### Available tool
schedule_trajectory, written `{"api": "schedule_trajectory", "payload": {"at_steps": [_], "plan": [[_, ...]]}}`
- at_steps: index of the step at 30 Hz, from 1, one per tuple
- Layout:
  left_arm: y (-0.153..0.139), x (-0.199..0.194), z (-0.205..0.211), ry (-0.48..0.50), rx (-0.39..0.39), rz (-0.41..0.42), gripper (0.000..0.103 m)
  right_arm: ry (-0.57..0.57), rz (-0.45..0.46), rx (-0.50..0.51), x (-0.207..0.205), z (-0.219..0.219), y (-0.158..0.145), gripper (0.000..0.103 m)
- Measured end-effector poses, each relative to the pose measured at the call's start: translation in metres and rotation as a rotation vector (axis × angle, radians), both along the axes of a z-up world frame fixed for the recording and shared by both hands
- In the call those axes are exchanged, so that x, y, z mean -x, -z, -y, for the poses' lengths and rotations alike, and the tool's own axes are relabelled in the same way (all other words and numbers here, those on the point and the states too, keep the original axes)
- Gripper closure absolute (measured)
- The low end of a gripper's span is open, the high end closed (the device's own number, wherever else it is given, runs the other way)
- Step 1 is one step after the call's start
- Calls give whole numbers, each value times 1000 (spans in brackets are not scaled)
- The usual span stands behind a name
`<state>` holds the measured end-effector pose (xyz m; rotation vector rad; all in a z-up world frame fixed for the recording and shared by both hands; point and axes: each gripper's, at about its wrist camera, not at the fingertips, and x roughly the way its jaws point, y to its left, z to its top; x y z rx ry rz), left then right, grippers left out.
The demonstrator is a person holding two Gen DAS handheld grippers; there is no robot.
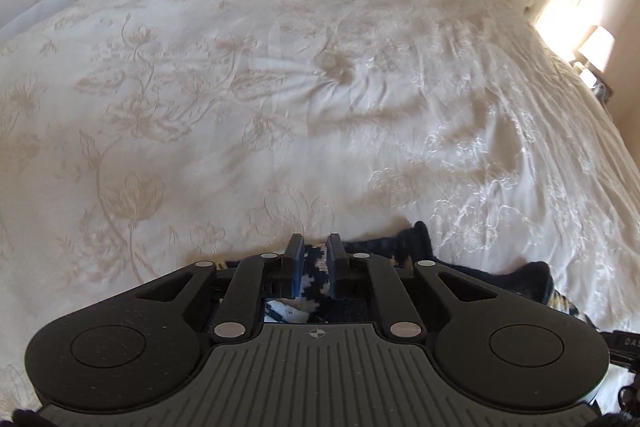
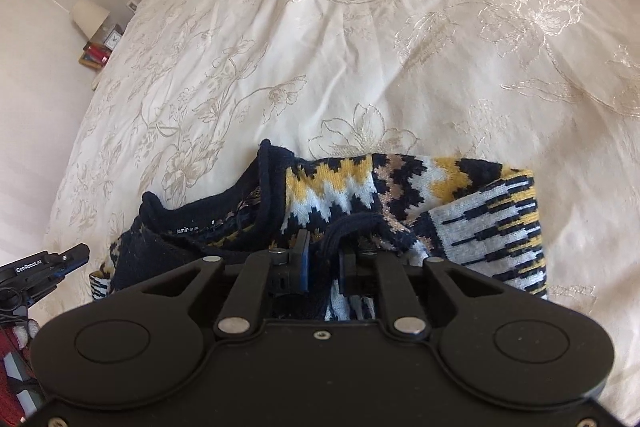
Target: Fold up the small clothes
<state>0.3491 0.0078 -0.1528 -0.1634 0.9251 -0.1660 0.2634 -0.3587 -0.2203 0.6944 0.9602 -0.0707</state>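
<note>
Sweater [image 2: 360, 195]: patterned knit, bunched up at the near edge of the bedspread [image 2: 320, 47], collar flopped left.
Left gripper [image 1: 313, 259]: narrowed, knit seen between the jaws; a grip can't be confirmed.
Right gripper [image 2: 323, 259]: narrowed around a dark hem fold, probably pinched.
Tip: it's best spread flat before any fold gets made.
Containers: none spotted.

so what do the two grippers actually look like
Both the left gripper and right gripper are matte black, with twin rounded lobes, silver pivot pins and dark blue-edged jaws. The left has a ribbed grey plate with a crosshair mark; the right's plate is smooth.
</note>
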Motion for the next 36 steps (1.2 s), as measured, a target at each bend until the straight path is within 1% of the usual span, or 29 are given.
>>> {"api": "schedule_trajectory", "payload": {"at_steps": [1,2,3,6,9,11,13,16,17,18,20,24,27,31,33,34,36], "plan": [[-3,4,2,10,1,5,79,9,13,4,2,0,-2,62],[-6,8,4,24,6,10,77,21,28,5,5,1,-3,50],[-7,12,7,40,9,15,77,36,43,4,7,3,-5,47],[-8,24,17,92,-3,10,76,60,58,25,7,7,-12,46],[1,30,22,127,-5,-21,71,26,64,75,7,6,-18,44],[10,29,22,134,3,-58,71,-10,59,114,6,3,-20,39],[18,24,21,128,1,-90,71,-42,52,137,6,1,-17,36],[26,15,20,123,-13,-112,71,-70,45,162,7,1,-14,33],[28,12,20,123,-18,-115,70,-75,47,161,6,2,-13,29],[30,8,21,128,-23,-119,70,-75,52,159,7,4,-12,27],[33,2,23,145,-36,-124,70,-59,74,145,8,9,-12,26],[40,-7,32,206,-54,-134,68,11,137,108,12,22,-17,25],[45,-11,36,230,-54,-144,66,-33,148,107,7,21,-17,24],[48,-13,36,233,-20,-148,67,-135,122,133,-4,10,-8,24],[49,-13,35,232,-11,-146,67,-161,117,138,-8,6,-5,23],[49,-13,35,231,-9,-141,67,-155,123,135,-9,6,-4,21],[48,-12,35,235,-12,-125,76,-110,140,115,-8,10,-6,21]]}}
